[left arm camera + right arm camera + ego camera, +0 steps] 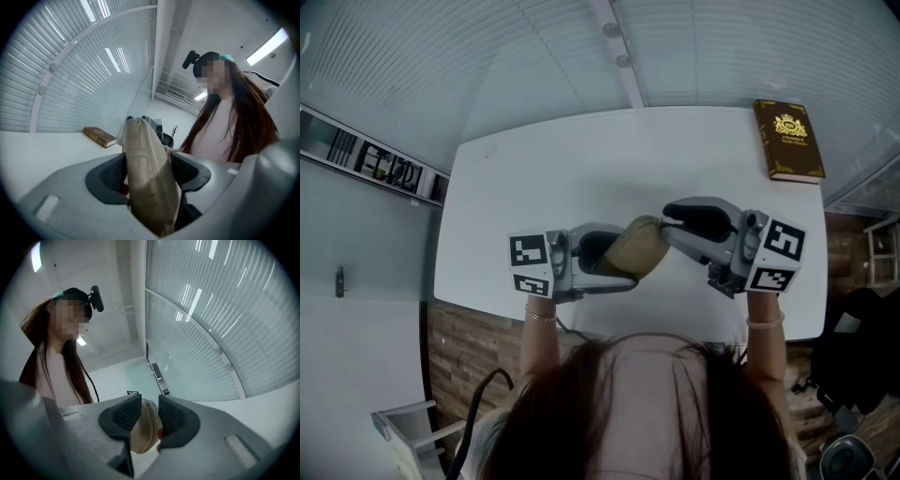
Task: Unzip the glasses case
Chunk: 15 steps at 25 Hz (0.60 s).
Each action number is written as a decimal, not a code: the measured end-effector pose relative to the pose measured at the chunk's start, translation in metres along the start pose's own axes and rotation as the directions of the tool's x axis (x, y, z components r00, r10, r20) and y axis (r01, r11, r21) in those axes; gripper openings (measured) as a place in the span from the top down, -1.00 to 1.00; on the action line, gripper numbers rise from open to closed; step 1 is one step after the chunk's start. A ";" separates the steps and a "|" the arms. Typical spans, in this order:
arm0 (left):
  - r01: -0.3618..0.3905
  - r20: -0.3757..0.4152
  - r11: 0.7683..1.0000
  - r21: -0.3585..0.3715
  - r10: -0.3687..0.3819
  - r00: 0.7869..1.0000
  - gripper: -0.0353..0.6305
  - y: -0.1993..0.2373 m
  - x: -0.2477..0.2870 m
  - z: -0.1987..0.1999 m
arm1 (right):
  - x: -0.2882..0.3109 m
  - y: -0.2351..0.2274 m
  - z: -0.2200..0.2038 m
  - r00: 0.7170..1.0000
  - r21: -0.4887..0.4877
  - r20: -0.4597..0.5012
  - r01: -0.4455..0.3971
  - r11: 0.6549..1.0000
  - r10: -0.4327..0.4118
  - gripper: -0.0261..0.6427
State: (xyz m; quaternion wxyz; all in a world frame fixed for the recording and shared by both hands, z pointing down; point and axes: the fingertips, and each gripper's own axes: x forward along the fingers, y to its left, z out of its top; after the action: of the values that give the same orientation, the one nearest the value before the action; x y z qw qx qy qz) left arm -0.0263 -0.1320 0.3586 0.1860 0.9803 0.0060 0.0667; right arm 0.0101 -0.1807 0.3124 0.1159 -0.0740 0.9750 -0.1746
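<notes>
A tan fabric glasses case hangs in the air above the white table, between my two grippers. My left gripper is shut on its left part; in the left gripper view the case stands upright and fills the gap between both dark pads. My right gripper is at the case's right end. In the right gripper view its jaws stand slightly apart, with the rounded end of the case and its zipper seam showing in the gap. The pads there do not visibly press on it.
A brown book with gold print lies at the table's far right corner and also shows in the left gripper view. A chair stands at the lower left. The person's head and hair fill the bottom of the head view.
</notes>
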 end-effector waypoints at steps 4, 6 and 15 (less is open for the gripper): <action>0.038 -0.015 0.999 -0.001 -0.038 0.999 0.00 -0.005 0.005 -0.001 | -0.001 0.002 -0.002 0.997 0.055 -0.015 -0.076 0.996 0.077 0.57; 0.052 -0.018 0.999 -0.002 -0.052 0.999 0.00 -0.007 0.006 -0.002 | -0.002 0.003 -0.004 0.994 0.082 -0.018 -0.104 0.991 0.105 0.57; 0.075 -0.033 0.997 0.007 -0.075 0.997 0.00 -0.015 0.006 -0.004 | -0.002 0.009 -0.009 0.986 0.130 -0.039 -0.158 0.979 0.164 0.48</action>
State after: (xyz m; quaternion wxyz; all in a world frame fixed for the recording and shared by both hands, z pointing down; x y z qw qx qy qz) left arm -0.0204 -0.1167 0.3578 0.1843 0.9789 0.0459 0.0756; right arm 0.0090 -0.1690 0.3175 0.1099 0.0172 0.9673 -0.2279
